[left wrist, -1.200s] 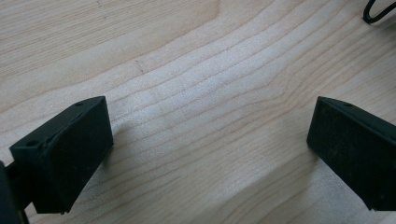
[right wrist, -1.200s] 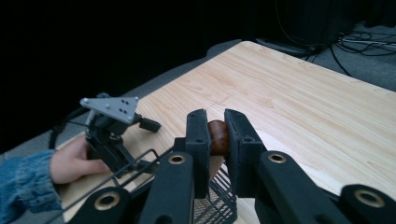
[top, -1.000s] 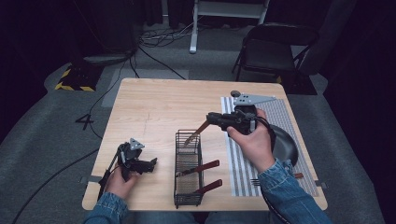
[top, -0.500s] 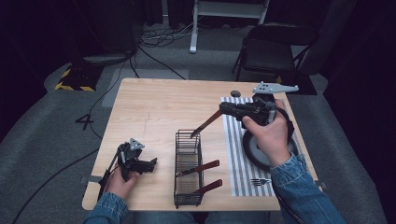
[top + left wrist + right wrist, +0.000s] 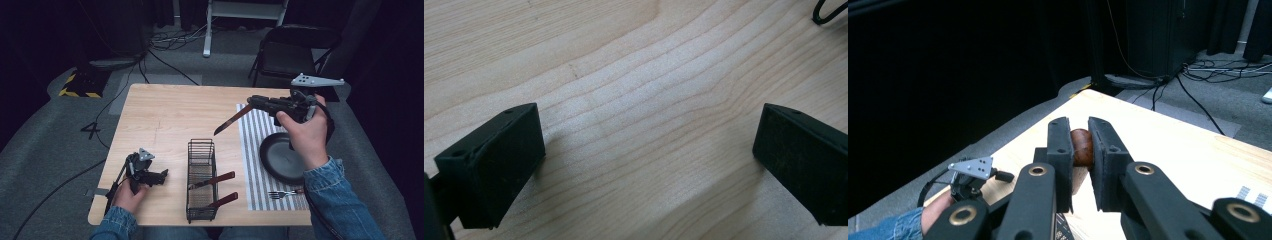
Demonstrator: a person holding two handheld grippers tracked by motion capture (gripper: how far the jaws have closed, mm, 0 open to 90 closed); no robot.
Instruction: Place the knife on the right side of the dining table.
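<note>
While right gripper [image 5: 260, 103] is clamping knife [image 5: 232, 120] by wooden handle above table [image 5: 165, 115], blade is pointing down-left toward wire basket [image 5: 201, 180]; striped mat [image 5: 252, 150] lying just below, nearer. Left gripper [image 5: 159, 176] is resting, jaws apart.

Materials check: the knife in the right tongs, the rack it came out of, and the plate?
Brown-handled knife: the handle looks like glossy wood or wood-look plastic, reddish with a sheen; the blade appears dark, probably metal. Black wire basket: thin coated-metal wire, matte, see-through grid. Round black plate: smooth with a soft sheen, ceramic or melamine; I cannot tell which.
</note>
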